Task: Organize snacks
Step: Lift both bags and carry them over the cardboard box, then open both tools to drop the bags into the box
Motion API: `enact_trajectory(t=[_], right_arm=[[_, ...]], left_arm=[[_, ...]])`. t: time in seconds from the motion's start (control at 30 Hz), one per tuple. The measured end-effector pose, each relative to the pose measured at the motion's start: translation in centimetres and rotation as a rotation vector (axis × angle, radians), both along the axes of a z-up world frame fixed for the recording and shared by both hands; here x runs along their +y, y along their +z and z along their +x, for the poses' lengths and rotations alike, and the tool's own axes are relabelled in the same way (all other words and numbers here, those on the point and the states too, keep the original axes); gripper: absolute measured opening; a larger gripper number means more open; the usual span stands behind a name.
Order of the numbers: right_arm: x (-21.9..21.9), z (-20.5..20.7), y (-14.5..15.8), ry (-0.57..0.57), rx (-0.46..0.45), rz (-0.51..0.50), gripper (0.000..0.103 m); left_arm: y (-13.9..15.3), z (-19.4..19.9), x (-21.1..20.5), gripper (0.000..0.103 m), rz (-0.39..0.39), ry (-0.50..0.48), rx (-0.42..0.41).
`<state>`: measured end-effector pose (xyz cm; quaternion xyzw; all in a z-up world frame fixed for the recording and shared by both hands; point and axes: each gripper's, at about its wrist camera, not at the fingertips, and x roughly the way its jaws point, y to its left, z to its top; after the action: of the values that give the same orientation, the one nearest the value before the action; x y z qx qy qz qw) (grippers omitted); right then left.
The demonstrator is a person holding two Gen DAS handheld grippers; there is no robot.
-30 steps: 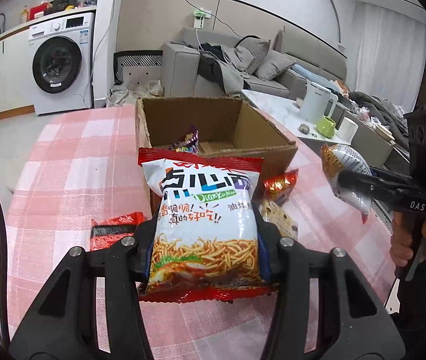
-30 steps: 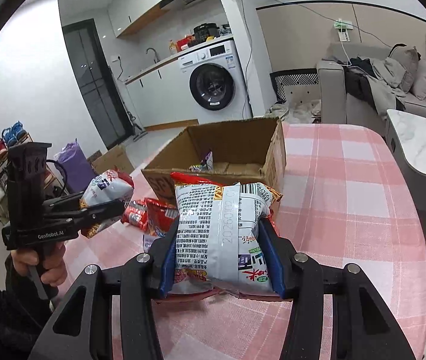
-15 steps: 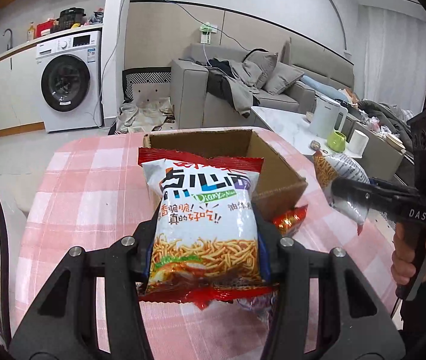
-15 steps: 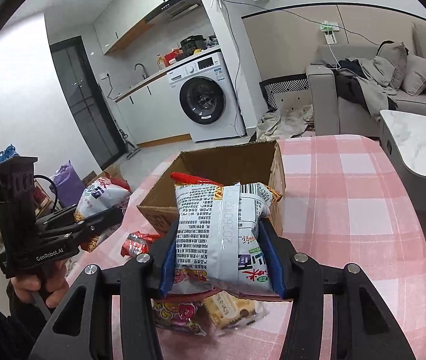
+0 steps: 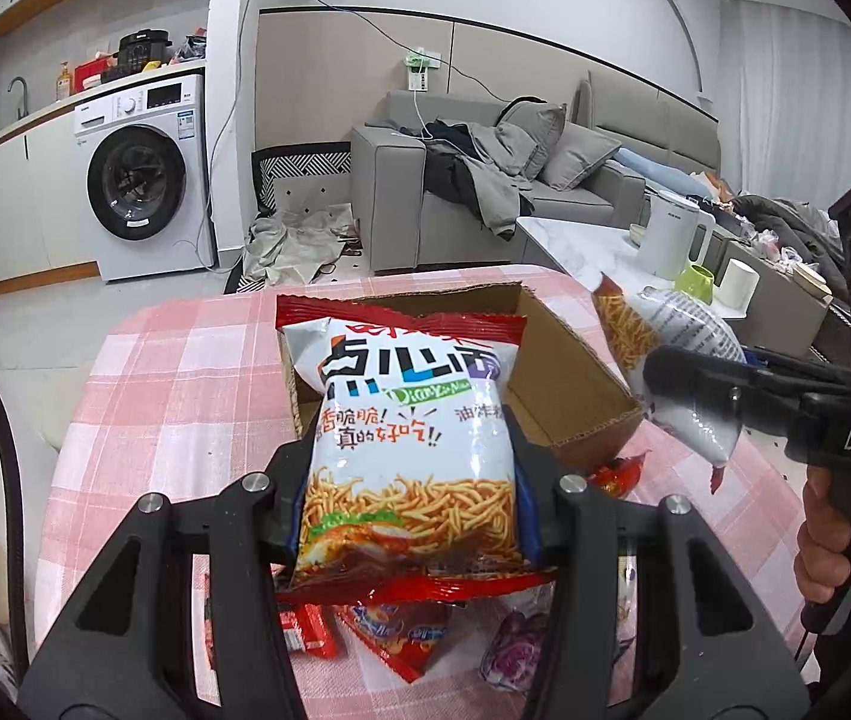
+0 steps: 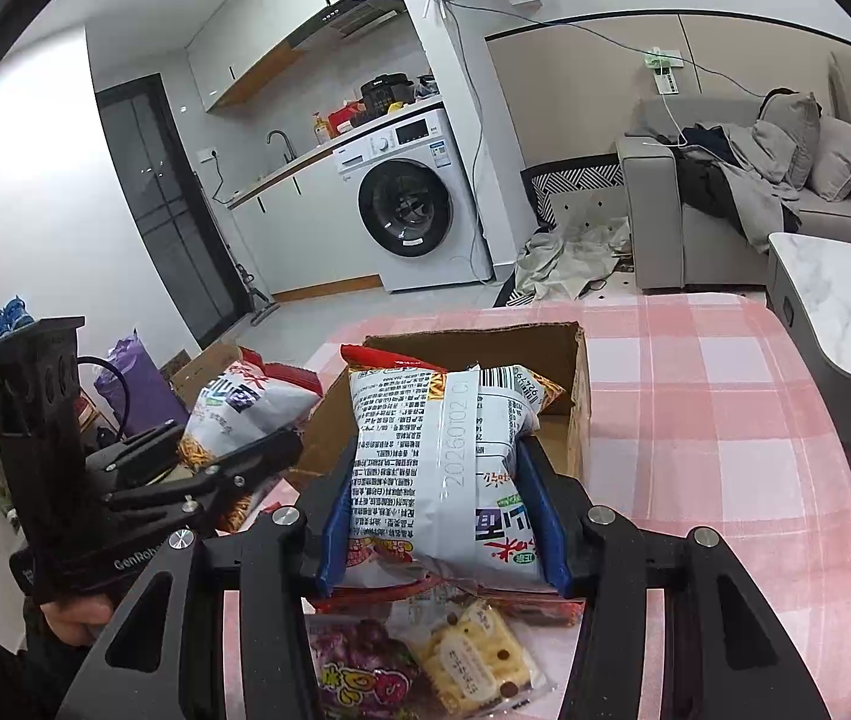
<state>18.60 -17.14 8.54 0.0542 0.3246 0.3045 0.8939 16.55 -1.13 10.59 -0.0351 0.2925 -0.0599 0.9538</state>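
My left gripper (image 5: pixel 410 492) is shut on a white and red noodle snack bag (image 5: pixel 413 438), held above the table in front of the open cardboard box (image 5: pixel 569 384). My right gripper (image 6: pixel 440 516) is shut on a second noodle snack bag (image 6: pixel 443 456), back side up, just before the box (image 6: pixel 572 372). Each gripper shows in the other's view: the right one (image 5: pixel 689 390) at the box's right, the left one (image 6: pixel 245 456) at its left, each with its bag.
Loose snack packets lie on the pink checked tablecloth (image 5: pixel 185 372) below the grippers: red packets (image 5: pixel 395 636), a purple packet (image 6: pixel 353 666) and a cracker packet (image 6: pixel 473 654). A marble side table (image 6: pixel 833 282) stands right of the table.
Both grippers have risen and tilted up with their bags, closer to the box's near edge. More of the room and less of the box's inside shows now.
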Motion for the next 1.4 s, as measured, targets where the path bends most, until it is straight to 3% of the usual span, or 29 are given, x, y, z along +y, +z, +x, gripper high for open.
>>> enact_trajectory(t=[0.63, 1.4], right_arm=[[2.2, 4.7, -2.0, -0.018, 0.05, 0.011, 0.051], [3.8, 8.0, -4.1, -0.047, 0.064, -0.03, 0.051]], left_arm=[[-2.6, 6.6, 0.3, 0.047, -0.008, 0.024, 0.015], [-6.2, 11.4, 1.0, 0.047, 0.023, 0.071, 0.039]])
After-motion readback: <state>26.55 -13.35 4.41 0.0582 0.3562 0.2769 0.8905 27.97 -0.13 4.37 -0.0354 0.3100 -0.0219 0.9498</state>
